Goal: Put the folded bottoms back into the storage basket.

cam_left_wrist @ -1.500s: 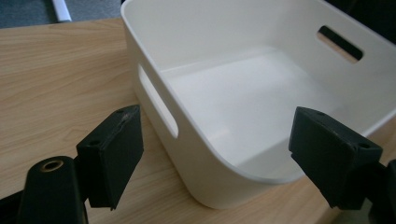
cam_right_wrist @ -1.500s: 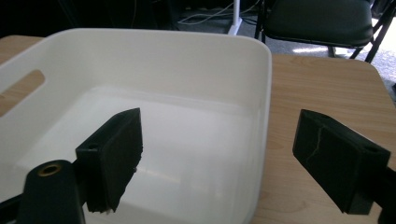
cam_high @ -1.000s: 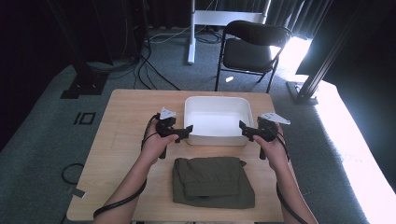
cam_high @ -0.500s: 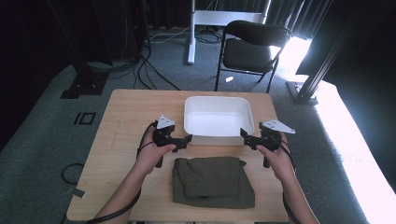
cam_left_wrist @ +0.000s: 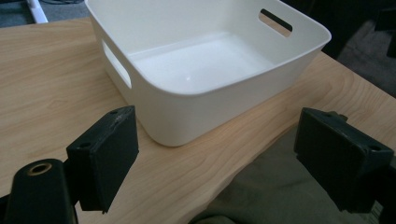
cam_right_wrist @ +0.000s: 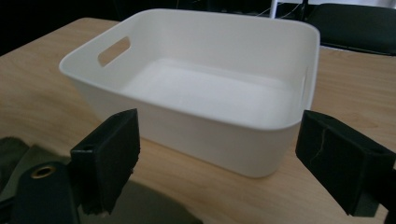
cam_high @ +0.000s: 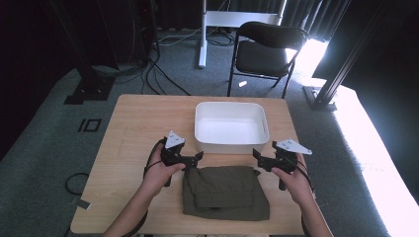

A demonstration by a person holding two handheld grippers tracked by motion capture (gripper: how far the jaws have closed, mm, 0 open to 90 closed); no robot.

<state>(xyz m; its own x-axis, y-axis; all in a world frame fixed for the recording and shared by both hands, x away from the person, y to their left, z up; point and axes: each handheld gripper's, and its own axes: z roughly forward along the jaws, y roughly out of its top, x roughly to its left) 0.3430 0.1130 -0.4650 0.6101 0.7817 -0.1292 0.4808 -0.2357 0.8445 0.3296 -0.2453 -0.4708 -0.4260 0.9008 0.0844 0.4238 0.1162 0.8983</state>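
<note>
A folded olive-green garment [cam_high: 223, 191] lies on the wooden table [cam_high: 138, 123] near its front edge. Behind it stands an empty white plastic bin [cam_high: 231, 143] with handle slots. My left gripper [cam_high: 196, 159] hovers at the garment's far left corner, jaws wide open, nothing between them. My right gripper [cam_high: 258, 159] is open at the garment's far right corner. In the left gripper view the bin [cam_left_wrist: 196, 107] is just ahead and the garment [cam_left_wrist: 275, 191] lies under the right jaw. In the right gripper view the bin [cam_right_wrist: 201, 126] sits ahead, the garment [cam_right_wrist: 14, 149] at lower left.
A black folding chair [cam_high: 267, 47] stands on the carpet beyond the table. Cables [cam_high: 158, 69] trail on the floor at the back left, beside a black stand base [cam_high: 89, 89]. Bright light falls on the floor at the right.
Both grippers have drawn back from the bin's near corners toward me, and now sit at the garment's far corners. Bin and garment have not moved.
</note>
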